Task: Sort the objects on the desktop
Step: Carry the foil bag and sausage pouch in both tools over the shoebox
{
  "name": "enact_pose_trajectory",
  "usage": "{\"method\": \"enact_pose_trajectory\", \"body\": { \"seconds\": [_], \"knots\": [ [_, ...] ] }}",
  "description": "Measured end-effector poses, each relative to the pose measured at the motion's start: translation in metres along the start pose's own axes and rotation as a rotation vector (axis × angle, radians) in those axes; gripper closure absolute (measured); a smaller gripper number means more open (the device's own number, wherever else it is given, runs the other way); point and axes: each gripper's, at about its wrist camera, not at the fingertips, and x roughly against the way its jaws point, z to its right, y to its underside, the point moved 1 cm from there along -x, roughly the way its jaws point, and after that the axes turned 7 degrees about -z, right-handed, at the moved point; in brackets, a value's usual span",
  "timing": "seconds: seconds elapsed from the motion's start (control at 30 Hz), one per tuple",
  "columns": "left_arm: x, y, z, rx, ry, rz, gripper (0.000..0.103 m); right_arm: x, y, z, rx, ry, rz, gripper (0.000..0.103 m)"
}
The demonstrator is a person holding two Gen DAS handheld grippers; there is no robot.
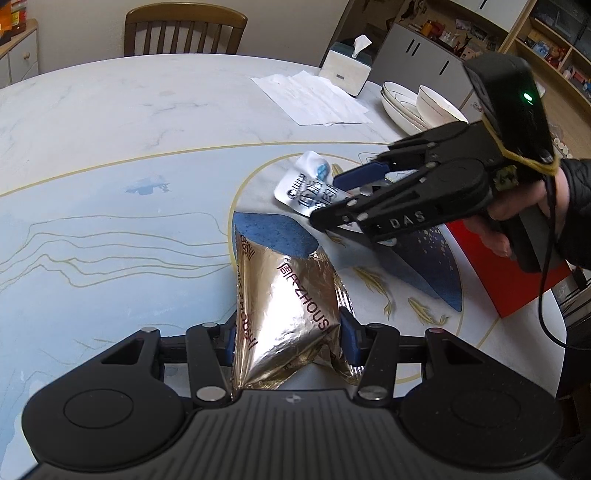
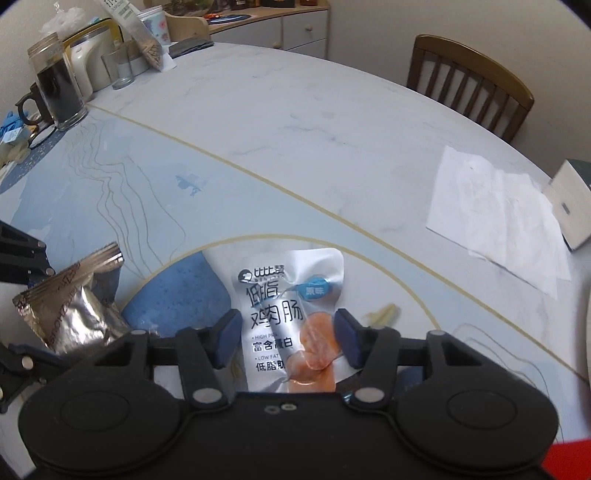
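My left gripper [image 1: 289,332] is shut on a crumpled gold foil packet [image 1: 291,291], whose top stands up between the blue pads; the same packet shows at the left of the right wrist view [image 2: 74,306]. A white sausage packet [image 2: 280,314] with blue and black print lies lengthwise between the pads of my right gripper [image 2: 288,341], and both pads press on its edges. In the left wrist view the right gripper [image 1: 340,195] reaches in from the right, held by a hand, with the white packet [image 1: 303,184] curled up at its fingertips. Both packets are low over the round table [image 1: 110,147].
Loose paper sheets [image 1: 314,99], a tissue box [image 1: 345,70] and stacked white bowls [image 1: 417,107] sit at the far right. A red box [image 1: 509,273] lies under the right hand. Jars and a glass [image 2: 59,85] crowd the far left. A wooden chair [image 1: 184,33] stands behind the table.
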Motion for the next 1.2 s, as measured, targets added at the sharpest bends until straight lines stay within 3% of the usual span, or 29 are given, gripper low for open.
{"method": "enact_pose_trajectory", "body": {
  "seconds": [0.23,0.73,1.2],
  "knots": [
    [0.003,0.004,0.001,0.008,-0.012,0.000,0.055,0.016,0.032,-0.014,-0.053,0.069,-0.001,0.057],
    [0.016,0.031,0.017,0.015,0.002,-0.031,0.055,0.063,0.104,-0.053,-0.214,0.044,-0.015,0.061],
    [0.038,0.033,0.065,-0.071,0.051,0.001,0.055,0.115,0.147,-0.065,-0.328,0.077,0.026,0.061]
  ]
}}
